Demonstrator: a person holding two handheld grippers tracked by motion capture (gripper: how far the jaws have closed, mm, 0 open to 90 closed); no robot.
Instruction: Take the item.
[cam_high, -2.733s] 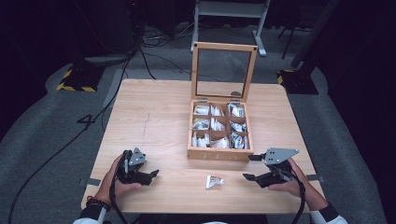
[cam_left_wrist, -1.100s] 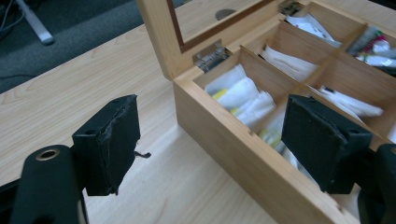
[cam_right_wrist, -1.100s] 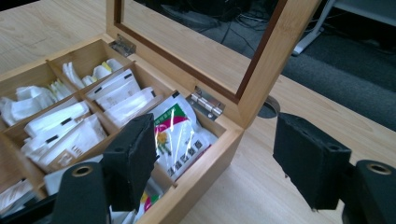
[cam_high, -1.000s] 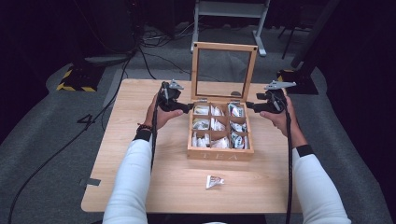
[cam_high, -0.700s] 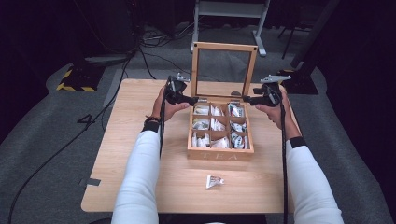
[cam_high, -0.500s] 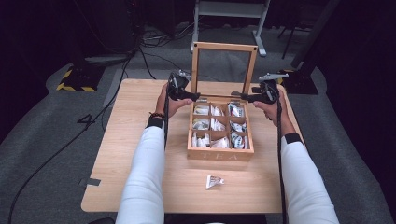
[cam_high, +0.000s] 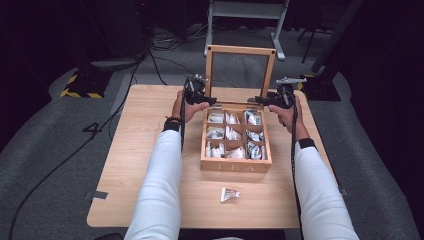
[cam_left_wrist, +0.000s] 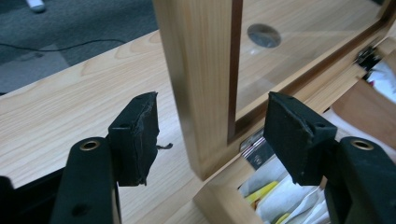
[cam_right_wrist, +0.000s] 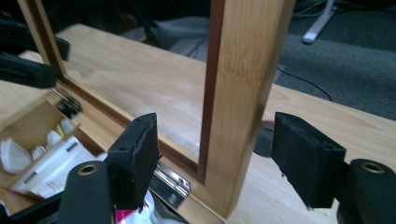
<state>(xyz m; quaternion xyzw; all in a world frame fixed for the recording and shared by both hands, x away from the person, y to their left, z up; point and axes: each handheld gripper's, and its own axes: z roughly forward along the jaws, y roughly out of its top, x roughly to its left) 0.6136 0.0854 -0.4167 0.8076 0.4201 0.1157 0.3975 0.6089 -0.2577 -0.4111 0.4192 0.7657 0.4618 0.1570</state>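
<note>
At the back of the bench (cam_high: 150, 150), both grippers have come up from the near edge to straddle the upright lid (cam_high: 241, 50) (left gripper (cam_left_wrist: 212, 126), right gripper (cam_right_wrist: 215, 154)), fingers wide, nothing clamped; closing the box (cam_high: 236, 165) looks next.

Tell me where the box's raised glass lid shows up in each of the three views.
High view: the lid stands upright at the far edge of the box, top centre.
Left gripper view: its side post rises between the open jaws.
Right gripper view: its other post stands between the open jaws.
Shared landmark: the lid's metal hinge.
</note>
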